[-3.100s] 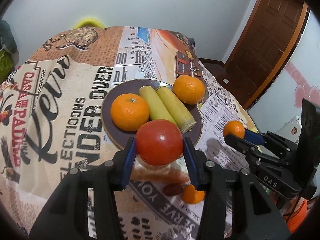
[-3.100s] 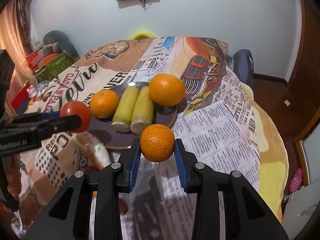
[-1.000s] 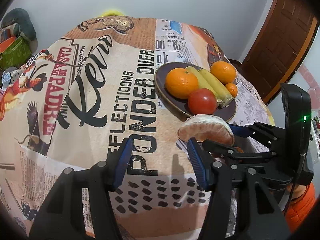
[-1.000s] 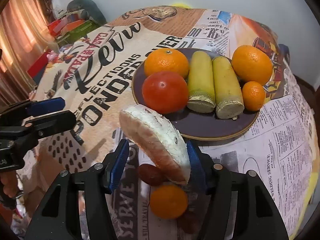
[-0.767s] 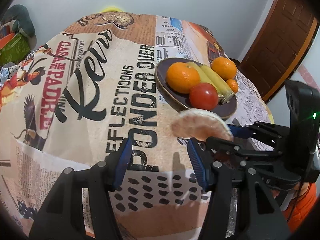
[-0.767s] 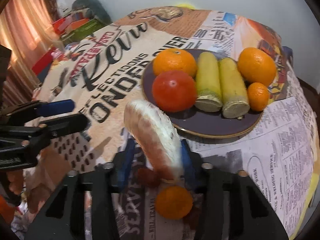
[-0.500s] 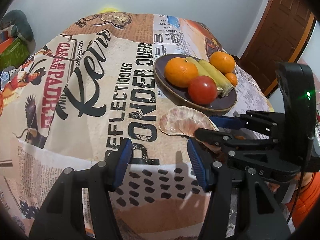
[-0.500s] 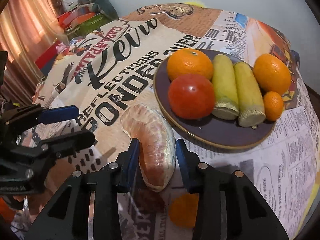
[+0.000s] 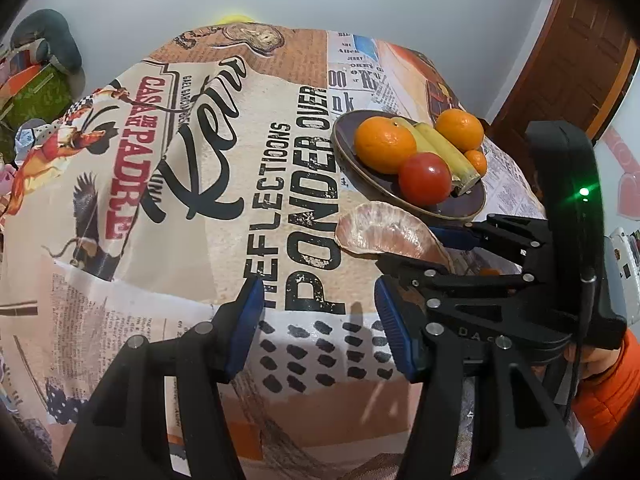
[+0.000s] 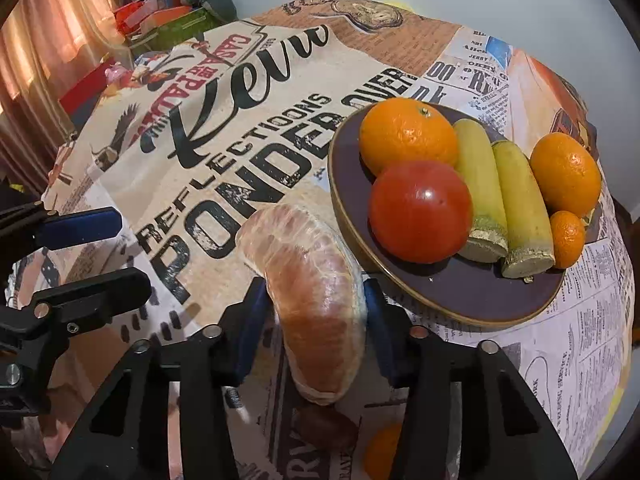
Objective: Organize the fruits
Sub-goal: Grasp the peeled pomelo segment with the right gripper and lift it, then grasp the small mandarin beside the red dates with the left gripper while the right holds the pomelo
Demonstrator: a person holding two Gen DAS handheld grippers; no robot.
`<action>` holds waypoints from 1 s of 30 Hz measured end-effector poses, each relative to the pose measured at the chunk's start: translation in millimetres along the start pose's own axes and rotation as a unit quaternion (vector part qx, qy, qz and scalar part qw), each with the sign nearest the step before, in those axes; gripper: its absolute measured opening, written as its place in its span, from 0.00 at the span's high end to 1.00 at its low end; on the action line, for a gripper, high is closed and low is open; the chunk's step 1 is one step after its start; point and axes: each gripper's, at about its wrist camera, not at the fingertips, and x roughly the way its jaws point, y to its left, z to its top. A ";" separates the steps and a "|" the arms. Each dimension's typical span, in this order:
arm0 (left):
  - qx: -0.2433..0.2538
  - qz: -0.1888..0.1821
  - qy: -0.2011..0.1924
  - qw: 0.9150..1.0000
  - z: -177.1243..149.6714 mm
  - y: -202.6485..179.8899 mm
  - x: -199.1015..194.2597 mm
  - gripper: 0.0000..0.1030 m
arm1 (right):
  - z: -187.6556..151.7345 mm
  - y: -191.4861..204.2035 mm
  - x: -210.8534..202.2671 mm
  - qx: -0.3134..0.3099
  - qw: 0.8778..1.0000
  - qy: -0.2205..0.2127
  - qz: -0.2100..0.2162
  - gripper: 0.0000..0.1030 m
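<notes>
A peeled pomelo segment (image 10: pixel 316 300) is clamped between the blue pads of the right gripper (image 10: pixel 316 312), its long axis running forward along the fingers and curving away from the camera. It is held just above the printed tablecloth (image 10: pixel 224 148), just beside the near-left rim of the dark plate (image 10: pixel 460 300), which lies forward and to the right of the claw. The plate is already crowded with a tomato (image 10: pixel 420 210), oranges and two banana pieces. The left gripper (image 9: pixel 318 320) is held spread apart and empty, low over the cloth, farther from the plate.
</notes>
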 end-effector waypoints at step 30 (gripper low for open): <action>0.097 -0.063 0.054 0.992 -7.8 -130.8 29.9 0.44 | -102.6 -103.4 -142.1 0.159 0.977 -0.121 -0.074 0.60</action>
